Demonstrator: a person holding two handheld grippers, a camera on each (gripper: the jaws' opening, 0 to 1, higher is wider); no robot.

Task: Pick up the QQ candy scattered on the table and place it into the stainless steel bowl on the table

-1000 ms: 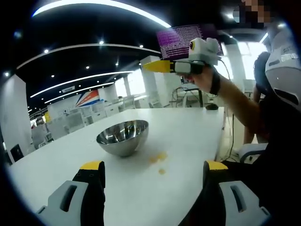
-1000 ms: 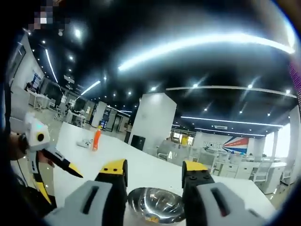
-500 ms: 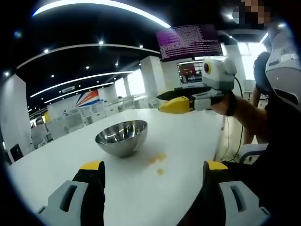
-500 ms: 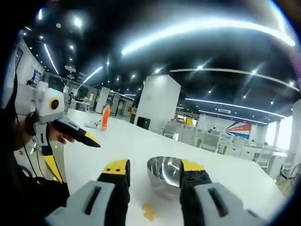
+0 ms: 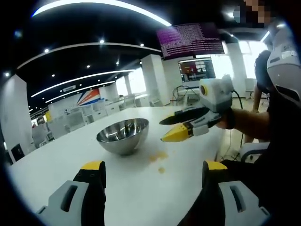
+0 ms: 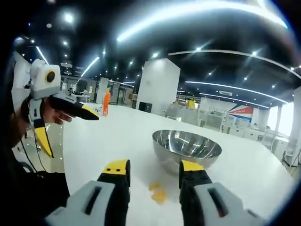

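The white surface [image 5: 141, 179] carries a stainless steel bowl [image 5: 122, 136] standing upright well in from its edges, and a small cluster of yellow-orange QQ candy [image 5: 160, 157] lies on the bare top just beside the bowl, on the side toward the person's edge. In the left gripper view the right gripper [image 5: 165, 130] hangs over the surface near the candy, its yellow-tipped fingers parted and empty. The left gripper [image 5: 149, 170] has its fingers spread wide with nothing between them, and in the right gripper view it [image 6: 89, 113] is held in a hand [image 6: 51, 115] above the edge of the surface, well apart from the bowl [image 6: 186, 147] and candy [image 6: 157, 192].
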